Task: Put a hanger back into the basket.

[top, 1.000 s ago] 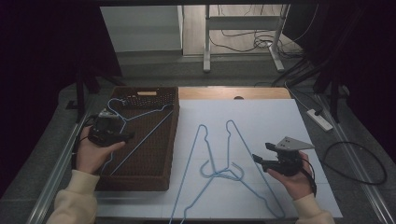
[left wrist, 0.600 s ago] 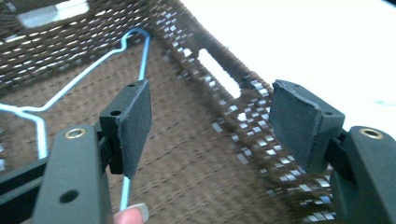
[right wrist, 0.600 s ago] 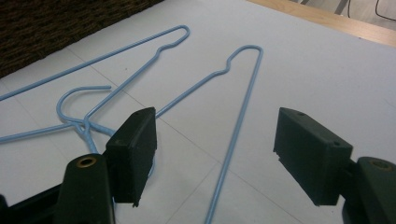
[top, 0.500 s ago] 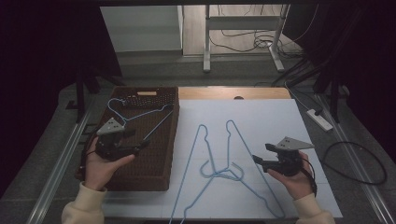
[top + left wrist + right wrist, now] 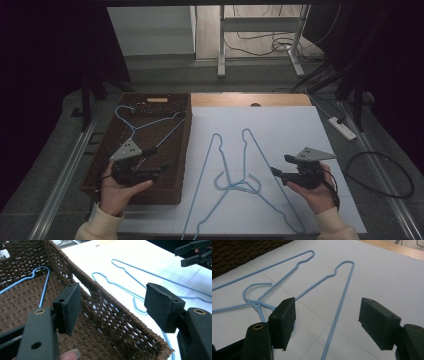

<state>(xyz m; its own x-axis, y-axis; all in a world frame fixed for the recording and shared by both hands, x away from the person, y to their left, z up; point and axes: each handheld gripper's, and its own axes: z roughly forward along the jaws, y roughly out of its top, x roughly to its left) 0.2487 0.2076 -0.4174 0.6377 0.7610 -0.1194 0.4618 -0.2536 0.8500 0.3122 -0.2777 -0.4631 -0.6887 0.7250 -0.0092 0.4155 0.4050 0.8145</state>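
Job: move the thin blue wire clothes hangers from the white tabletop [image 5: 300, 130] into the brown woven basket [image 5: 107, 145].

Done: one blue wire hanger in the basket [image 5: 145, 126] lies on the basket floor, its hook up near the far wall. This part looks finished.

Left to do: two blue wire hangers on the tabletop [image 5: 240, 175] lie beside the basket. Their hooks cross and tangle in the middle. So I think about one third of the job is done.

Left gripper [image 5: 162, 167]: it hangs over the near end of the basket and points toward the two hangers. Its jaws have just been opening and now stand wide. Nothing is between them. In the left gripper view you look past the pads and over the basket rim [image 5: 117, 305] to the hangers outside.

Right gripper [image 5: 280, 167]: it hovers at the right side of the tabletop, near the right-hand hanger but not touching it. Its jaws stand wide with nothing in them.

Next: I think one gripper must grab a hanger wire, pull it free of the other hook, and carry it to the basket.

Watch out: the crossed hooks could drag both hangers along at once.
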